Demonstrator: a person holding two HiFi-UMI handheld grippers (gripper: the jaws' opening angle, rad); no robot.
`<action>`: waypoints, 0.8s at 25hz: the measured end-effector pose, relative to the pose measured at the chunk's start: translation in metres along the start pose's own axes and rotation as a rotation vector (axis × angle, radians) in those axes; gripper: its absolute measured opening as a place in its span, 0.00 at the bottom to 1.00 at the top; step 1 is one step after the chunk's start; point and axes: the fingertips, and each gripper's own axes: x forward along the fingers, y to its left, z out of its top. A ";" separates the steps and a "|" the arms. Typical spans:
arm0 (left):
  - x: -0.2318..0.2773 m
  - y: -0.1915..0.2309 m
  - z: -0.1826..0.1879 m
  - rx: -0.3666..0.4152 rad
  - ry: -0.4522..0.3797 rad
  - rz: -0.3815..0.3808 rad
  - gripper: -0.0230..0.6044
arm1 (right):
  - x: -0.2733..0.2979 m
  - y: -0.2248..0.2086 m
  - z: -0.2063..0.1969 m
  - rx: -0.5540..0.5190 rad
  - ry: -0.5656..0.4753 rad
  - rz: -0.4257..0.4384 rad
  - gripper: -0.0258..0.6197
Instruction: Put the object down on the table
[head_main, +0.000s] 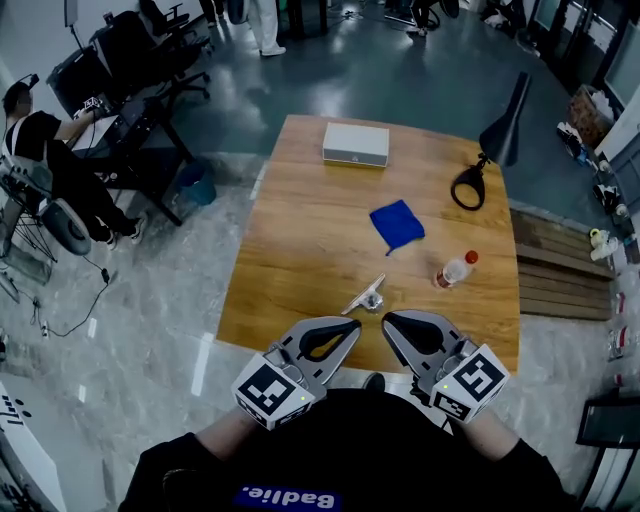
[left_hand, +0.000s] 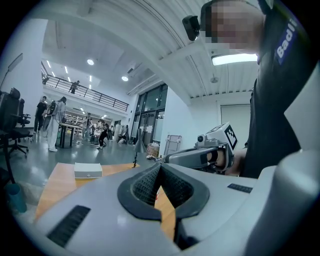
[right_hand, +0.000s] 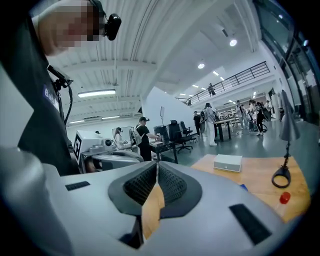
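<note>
A small silvery metal object lies on the wooden table close to its front edge, with nothing touching it. My left gripper hovers just in front of it, over the table's front edge, with its jaws together and nothing between them. My right gripper is beside it to the right, also shut and empty. In the left gripper view the left gripper shows ribbed pads that meet at the tip. The right gripper view has the right gripper closed the same way.
On the table stand a white box at the far edge, a blue cloth in the middle, a black desk lamp at the far right and a red-capped bottle lying at the right. People sit at desks to the left.
</note>
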 end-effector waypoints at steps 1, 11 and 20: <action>0.001 -0.002 0.001 0.001 -0.001 -0.005 0.04 | 0.000 0.000 0.001 -0.005 -0.008 -0.003 0.06; 0.002 -0.005 0.001 -0.009 0.011 0.004 0.04 | 0.005 0.012 -0.004 0.002 -0.021 0.043 0.05; 0.000 -0.006 0.001 -0.008 0.011 0.011 0.04 | 0.004 0.015 -0.004 -0.002 -0.012 0.056 0.05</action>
